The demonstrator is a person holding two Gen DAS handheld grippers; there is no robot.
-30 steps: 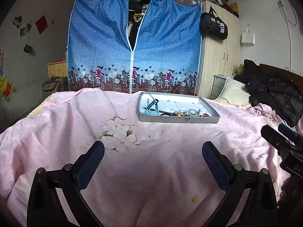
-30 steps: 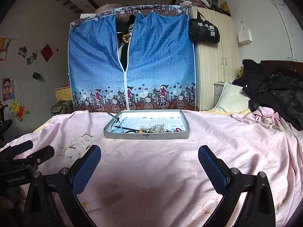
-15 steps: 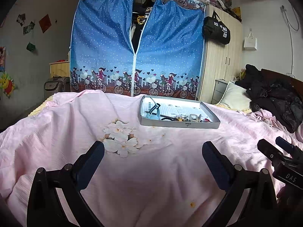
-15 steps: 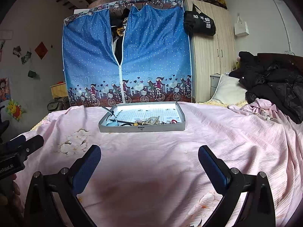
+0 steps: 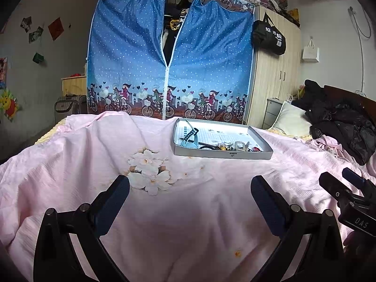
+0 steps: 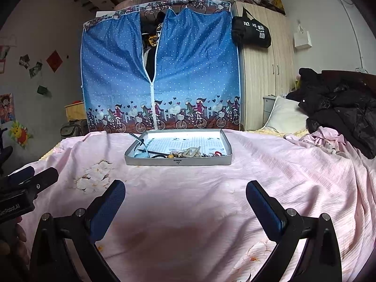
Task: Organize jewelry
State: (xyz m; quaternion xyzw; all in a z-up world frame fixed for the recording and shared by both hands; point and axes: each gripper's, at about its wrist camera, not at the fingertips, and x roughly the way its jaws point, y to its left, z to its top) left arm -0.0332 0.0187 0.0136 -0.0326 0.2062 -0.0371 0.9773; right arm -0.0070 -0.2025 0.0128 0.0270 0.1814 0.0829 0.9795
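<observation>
Jewelry [image 6: 188,152] lies in the tray [image 6: 178,161]; left gripper [image 5: 190,188] and right gripper [image 6: 185,193] gape wide, empty, above the bedspread [image 6: 188,202].

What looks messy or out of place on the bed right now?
The jewelry is heaped along the near wall of the grey tray, leaving its far half bare. A blue strap sticks up above the tray's left rim. Both the left gripper and right gripper are open and empty.
</observation>
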